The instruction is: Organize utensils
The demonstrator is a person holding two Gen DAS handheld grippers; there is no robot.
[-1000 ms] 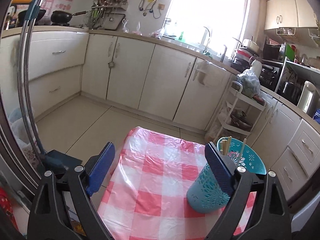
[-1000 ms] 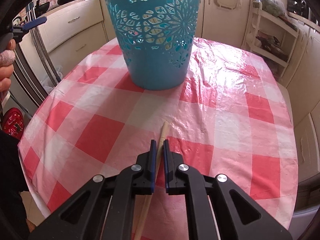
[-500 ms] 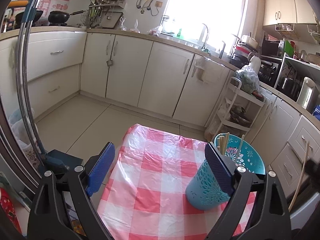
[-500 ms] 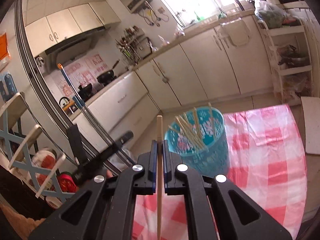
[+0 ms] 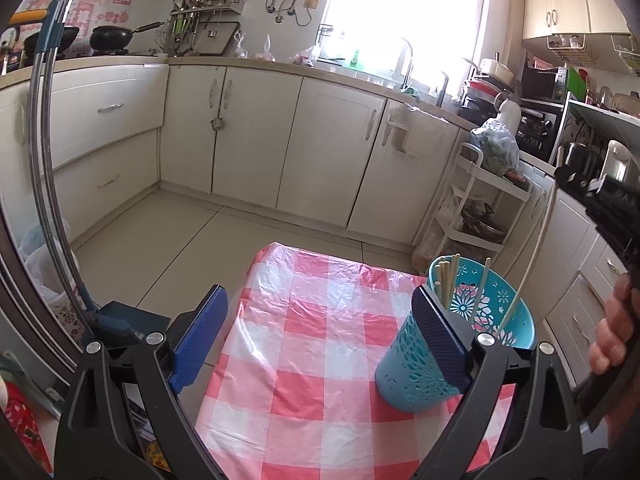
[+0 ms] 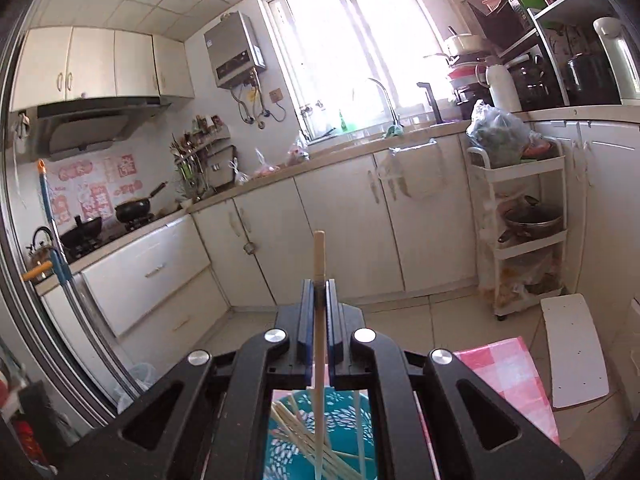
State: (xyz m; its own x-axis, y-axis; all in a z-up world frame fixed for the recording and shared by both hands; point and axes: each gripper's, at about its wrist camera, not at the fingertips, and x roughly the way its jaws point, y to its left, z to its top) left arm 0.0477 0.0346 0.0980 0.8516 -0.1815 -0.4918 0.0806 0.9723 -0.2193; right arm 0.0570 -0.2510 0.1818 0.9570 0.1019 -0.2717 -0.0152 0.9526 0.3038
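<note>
A teal perforated basket (image 5: 424,364) stands on the red-and-white checked tablecloth (image 5: 304,344) and holds several wooden chopsticks (image 5: 446,280). My left gripper (image 5: 320,332) is open and empty, level with the basket, its right finger in front of the basket's side. My right gripper (image 6: 319,290) is shut on a wooden chopstick (image 6: 319,258) held upright. The chopstick's lower end hangs inside the basket (image 6: 320,440). In the left wrist view the right gripper (image 5: 576,190) is above the basket with the chopstick (image 5: 532,264) slanting down into it.
White kitchen cabinets (image 5: 328,152) run along the back wall. A white rolling rack (image 5: 476,216) with pots stands to the right of the table. A metal pole frame (image 5: 44,184) and a bag sit at the left. A white board (image 6: 572,352) lies on the floor.
My right gripper lifted the chopstick off the tablecloth, turned it upright and carried it over the basket, its tip now inside. The left gripper stayed open and barely moved.
</note>
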